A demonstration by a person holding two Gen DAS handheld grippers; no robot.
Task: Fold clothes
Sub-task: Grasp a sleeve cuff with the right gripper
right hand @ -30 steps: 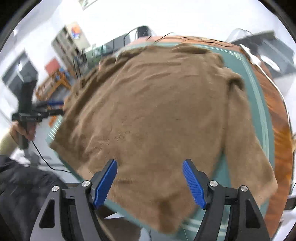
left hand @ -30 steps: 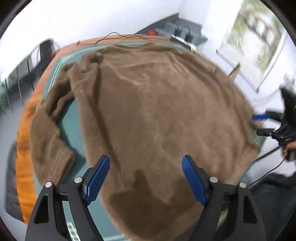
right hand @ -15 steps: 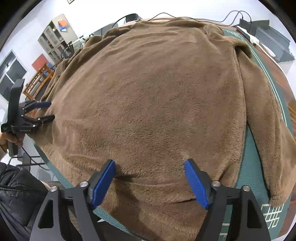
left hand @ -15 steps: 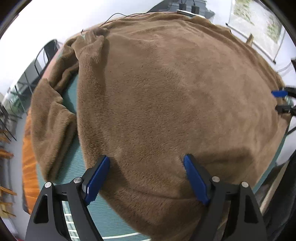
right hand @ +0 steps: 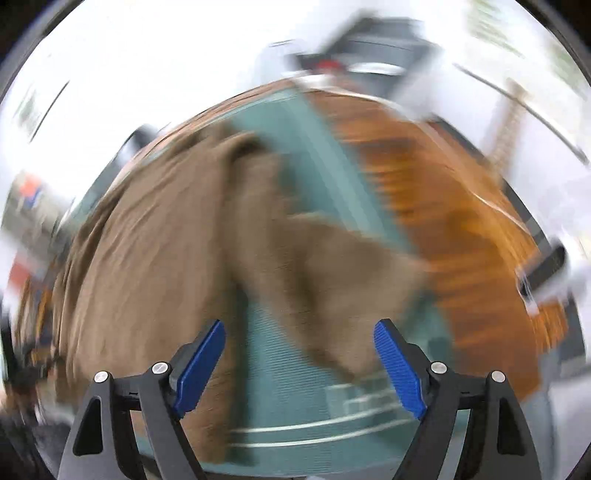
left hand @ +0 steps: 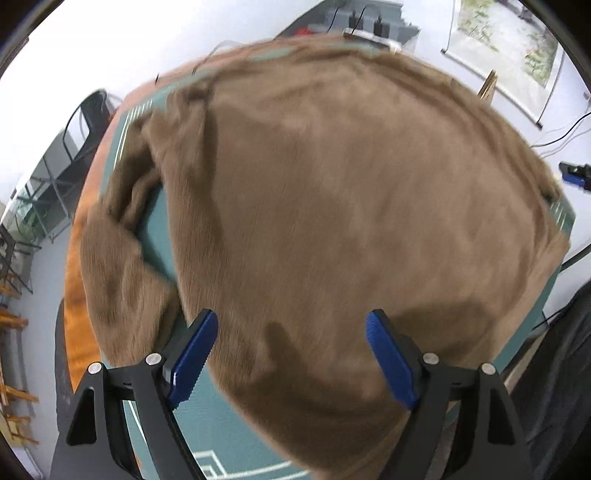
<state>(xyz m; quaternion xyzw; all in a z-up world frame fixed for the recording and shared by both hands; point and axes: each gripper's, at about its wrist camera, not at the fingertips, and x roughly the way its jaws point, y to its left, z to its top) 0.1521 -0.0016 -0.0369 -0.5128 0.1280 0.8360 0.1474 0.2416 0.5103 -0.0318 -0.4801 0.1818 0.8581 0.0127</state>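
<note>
A brown fleece sweater lies spread flat on a green mat. Its left sleeve lies bent beside the body. My left gripper is open and empty, above the sweater's near hem. In the blurred right wrist view the sweater body is at the left and its right sleeve runs toward the mat's near corner. My right gripper is open and empty, above the mat between body and sleeve. The right gripper's blue tip shows at the left view's far right.
The mat lies on an orange wooden table. Chairs stand past the table's left side. A dark cabinet with chargers and a wall scroll are at the back. A dark phone-like object lies on the table's right edge.
Both grippers have lifted back from the sweater, still open. The right gripper has swung right, from over the sweater body to the right sleeve and the mat's edge. The sweater has not moved.
</note>
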